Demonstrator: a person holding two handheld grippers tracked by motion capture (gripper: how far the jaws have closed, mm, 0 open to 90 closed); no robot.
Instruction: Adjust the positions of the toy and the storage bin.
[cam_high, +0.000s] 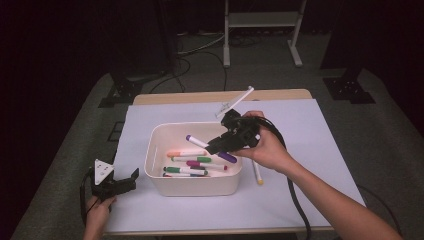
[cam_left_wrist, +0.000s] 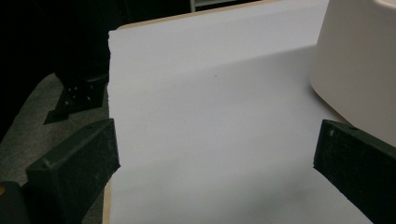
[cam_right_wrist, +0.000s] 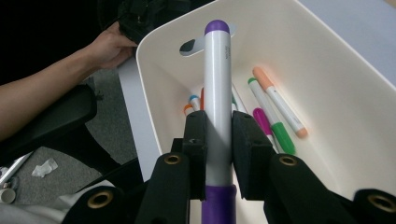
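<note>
Right gripper view, right gripper (cam_right_wrist: 218, 154) clamped around white purple-capped marker (cam_right_wrist: 217, 93), long axis pointing away over cream plastic bin (cam_right_wrist: 336, 70), left gripper (cam_left_wrist: 215, 163) wide open, holding nothing, above white worktop (cam_left_wrist: 210, 116).

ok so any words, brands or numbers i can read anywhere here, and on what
None can be read.
The purple marker clamped in the right gripper carries a small dark print along the side of its white barrel near the cap, too small and blurred to read.
The markers lying in the white bin show no legible print.
The grey three-cornered plate on the left gripper bears only dots, no text.
</note>
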